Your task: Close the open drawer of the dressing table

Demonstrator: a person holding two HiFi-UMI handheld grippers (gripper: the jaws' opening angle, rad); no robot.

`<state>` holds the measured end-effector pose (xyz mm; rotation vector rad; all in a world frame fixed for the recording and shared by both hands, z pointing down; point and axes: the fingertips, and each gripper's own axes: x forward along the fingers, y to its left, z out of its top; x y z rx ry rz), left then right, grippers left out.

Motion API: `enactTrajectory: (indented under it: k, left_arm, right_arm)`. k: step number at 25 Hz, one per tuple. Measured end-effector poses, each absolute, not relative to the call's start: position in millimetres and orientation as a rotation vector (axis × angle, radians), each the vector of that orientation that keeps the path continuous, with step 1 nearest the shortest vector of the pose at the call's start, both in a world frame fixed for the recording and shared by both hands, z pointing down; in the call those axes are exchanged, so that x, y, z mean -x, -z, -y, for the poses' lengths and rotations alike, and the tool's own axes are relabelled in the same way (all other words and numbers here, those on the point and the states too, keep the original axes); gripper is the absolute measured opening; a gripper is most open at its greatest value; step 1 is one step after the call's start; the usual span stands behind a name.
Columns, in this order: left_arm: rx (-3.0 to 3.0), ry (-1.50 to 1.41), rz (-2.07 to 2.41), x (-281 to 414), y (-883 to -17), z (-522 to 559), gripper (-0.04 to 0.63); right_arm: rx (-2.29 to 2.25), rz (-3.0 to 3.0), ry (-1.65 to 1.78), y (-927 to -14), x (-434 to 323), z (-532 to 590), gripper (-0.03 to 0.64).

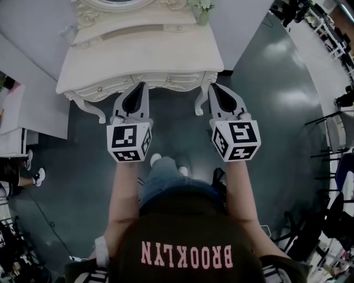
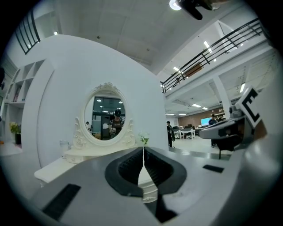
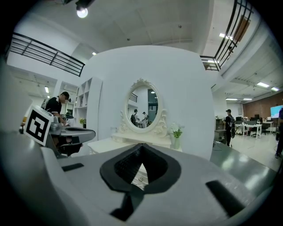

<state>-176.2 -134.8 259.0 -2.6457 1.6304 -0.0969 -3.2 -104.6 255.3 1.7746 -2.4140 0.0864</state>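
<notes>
Left tongs (image 1: pixel 141 86) and right tongs (image 1: pixel 214 87) were both pressed together, empty, near the dressing bench (image 1: pixel 138 55) front.

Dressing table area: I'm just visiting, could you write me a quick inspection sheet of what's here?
Surface: white dressing table top, mostly bare.
Job's things: drawer fronts look flush; none visibly sticking out.
Clutter: small flower vase at the back, beside the oval mirror.
Claws: left claw and right claw both shut, empty, just before the table front.
Cables: thin dark line on the floor, likely a cable.
Surroundings: a bystander's legs at left.
</notes>
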Motion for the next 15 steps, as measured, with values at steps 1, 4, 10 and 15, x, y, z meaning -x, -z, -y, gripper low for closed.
enactTrajectory:
  k: [1,4,10,15]
  left_arm:
    - [2.648,0.089,-1.627,175.0,-256.5,133.6,0.009]
    - [2.646,0.08,-1.619,171.7,-250.8,130.2,0.01]
    - [2.63,0.073,-1.605,163.4,-246.6,123.5,0.011]
    - [2.609,0.075,-1.607,163.9,-240.7,121.8,0.011]
  right_arm:
    - [-1.786,2.42,-0.08,-252.5,1.7,102.3,-0.003]
    - [-1.789,2.43,-0.032,-246.0,0.0,98.7,-0.002]
    - [-1.782,2.47,0.015,-242.8,1.2,92.7,-0.003]
    - [-1.791,2.483,0.027,-238.3,-0.5,90.6,-0.003]
